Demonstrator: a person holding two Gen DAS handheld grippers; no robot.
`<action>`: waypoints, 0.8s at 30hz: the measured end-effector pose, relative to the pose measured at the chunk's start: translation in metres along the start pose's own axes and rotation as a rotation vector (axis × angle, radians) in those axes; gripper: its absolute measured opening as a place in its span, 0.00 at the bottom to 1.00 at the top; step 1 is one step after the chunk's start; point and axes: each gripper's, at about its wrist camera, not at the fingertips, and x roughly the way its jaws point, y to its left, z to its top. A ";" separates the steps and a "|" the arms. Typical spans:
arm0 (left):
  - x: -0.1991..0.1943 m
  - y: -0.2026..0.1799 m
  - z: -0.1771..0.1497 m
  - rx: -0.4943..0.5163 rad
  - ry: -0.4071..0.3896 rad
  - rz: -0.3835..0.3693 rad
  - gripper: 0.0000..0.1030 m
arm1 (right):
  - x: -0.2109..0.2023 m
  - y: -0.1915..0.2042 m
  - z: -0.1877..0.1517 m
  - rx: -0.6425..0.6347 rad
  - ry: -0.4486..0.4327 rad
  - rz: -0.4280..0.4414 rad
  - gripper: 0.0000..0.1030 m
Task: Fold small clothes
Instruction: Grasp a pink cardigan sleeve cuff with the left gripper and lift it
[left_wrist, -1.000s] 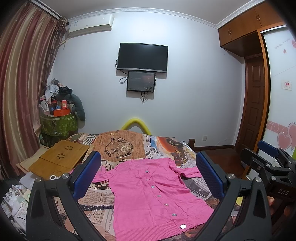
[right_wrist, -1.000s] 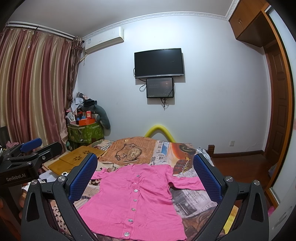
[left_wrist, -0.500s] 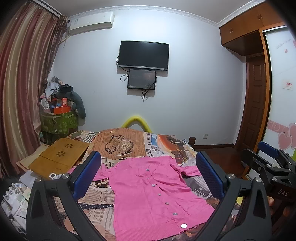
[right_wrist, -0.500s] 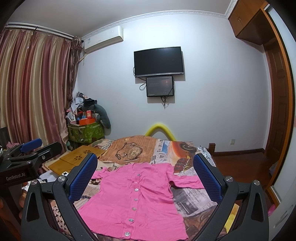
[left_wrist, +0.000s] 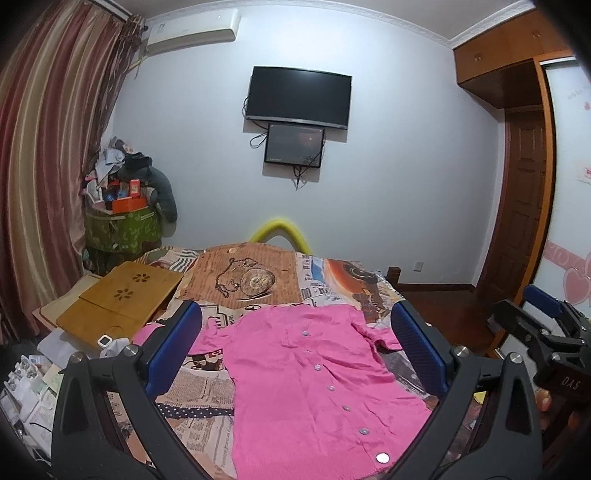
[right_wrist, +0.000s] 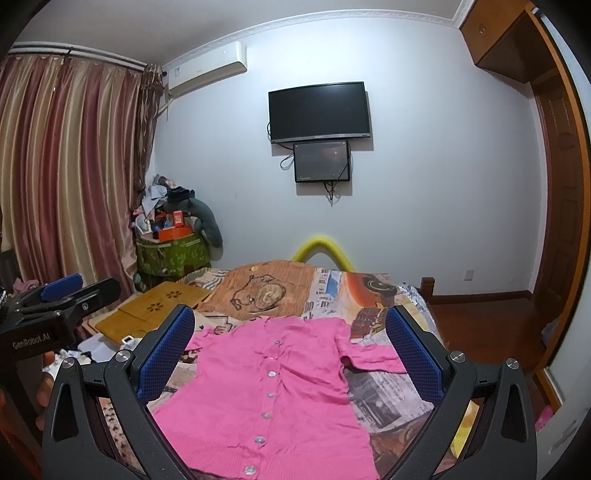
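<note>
A pink buttoned cardigan (left_wrist: 306, 384) lies spread flat, front up, on the patterned bed cover (left_wrist: 236, 284); it also shows in the right wrist view (right_wrist: 273, 391). Its short sleeves stick out to both sides. My left gripper (left_wrist: 295, 350) is open and empty, held above the near end of the cardigan. My right gripper (right_wrist: 290, 354) is open and empty too, above the cardigan. The right gripper shows at the right edge of the left wrist view (left_wrist: 535, 317), and the left gripper at the left edge of the right wrist view (right_wrist: 62, 295).
A wooden lap tray (left_wrist: 118, 299) lies on the bed's left side. A green bin piled with clutter (left_wrist: 122, 225) stands by the curtain. A yellow foam arch (left_wrist: 280, 232) sits at the bed's far end. A TV (left_wrist: 299, 98) hangs on the wall. A door (left_wrist: 521, 206) is at right.
Both grippers have tilted slightly downward, so the room has shifted up in view. The cardigan has not moved.
</note>
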 end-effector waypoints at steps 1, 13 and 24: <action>0.007 0.004 0.001 -0.010 0.009 0.012 1.00 | 0.004 -0.001 0.001 -0.002 -0.001 -0.004 1.00; 0.131 0.079 -0.007 -0.087 0.189 0.183 1.00 | 0.078 -0.018 0.002 -0.039 0.087 -0.007 1.00; 0.254 0.158 -0.044 0.004 0.356 0.382 1.00 | 0.173 -0.053 -0.027 -0.058 0.286 -0.027 1.00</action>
